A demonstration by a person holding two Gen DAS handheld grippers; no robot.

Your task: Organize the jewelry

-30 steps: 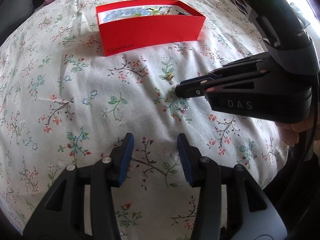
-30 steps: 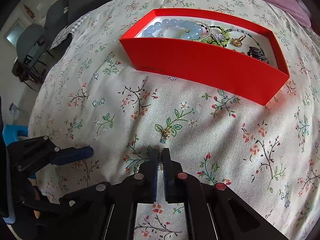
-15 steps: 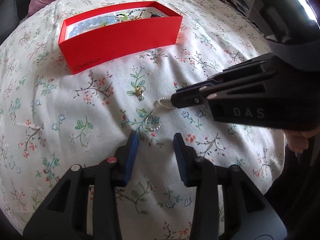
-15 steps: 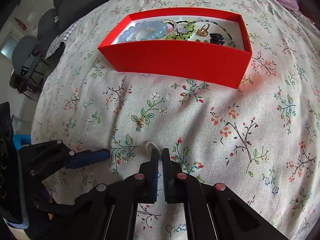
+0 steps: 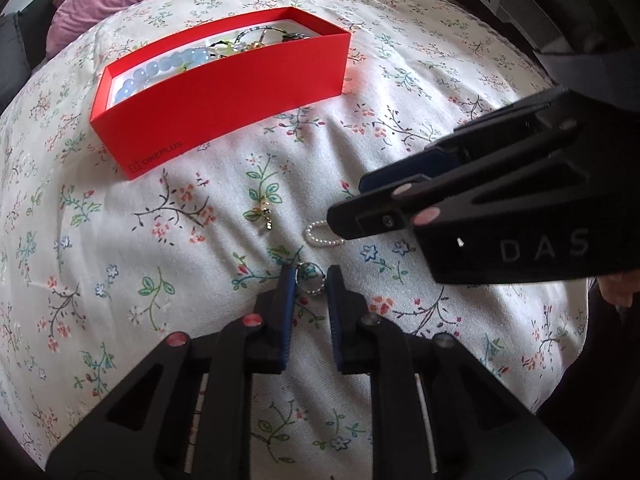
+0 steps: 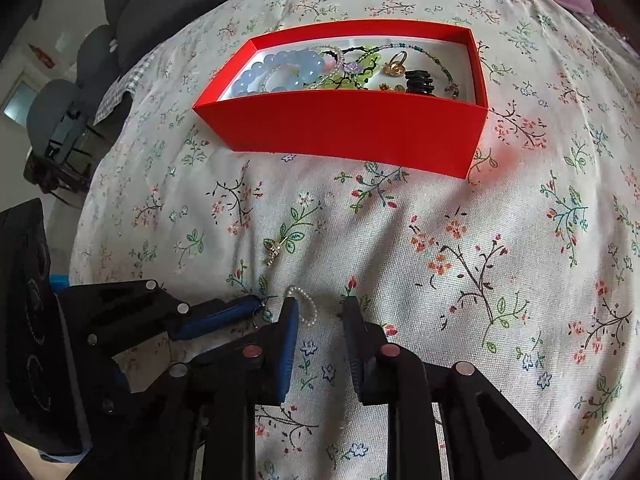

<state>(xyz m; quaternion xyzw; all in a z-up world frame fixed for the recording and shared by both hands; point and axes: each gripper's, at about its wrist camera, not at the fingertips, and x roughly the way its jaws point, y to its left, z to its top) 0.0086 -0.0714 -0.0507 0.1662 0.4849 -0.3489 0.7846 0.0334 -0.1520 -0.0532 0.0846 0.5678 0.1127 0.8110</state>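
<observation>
I'm closing my left gripper (image 5: 310, 280) right now. A second ago its jaws were standing wide over bare cloth; now they're straddling the small silver ring (image 5: 307, 271) with its short bead chain, pads just beside it, not yet pressing as far as I can tell. So the ring is lying between the tips, not gripped.

I'm opening my right gripper (image 6: 320, 312). It was pinched tight a second ago; now there's a clear gap, and the pearl loop (image 6: 305, 307) is lying on the cloth at the tips, against the left pad, nothing clamped. In the left view that loop (image 5: 322, 234) is showing half hidden under the right tool's nose.

Both tools have also slid across the bed toward these pieces, so the red box (image 6: 352, 136) is sitting further off than before.

My read: I'm switching from carrying to picking. Left is committing to the ring; right is still lining up on the pearls.

Orientation: the ring's chain is trailing back toward my left tool, roughly along the finger line, so the jaws are closing across it. The pearl loop is a narrow oval, with its long axis running toward the box in the right view.

The gold charm (image 6: 274, 249) is lying alone on the cloth between the tools and the box, untouched. The box is already holding blue beads (image 6: 280, 68) and other pieces.
</observation>
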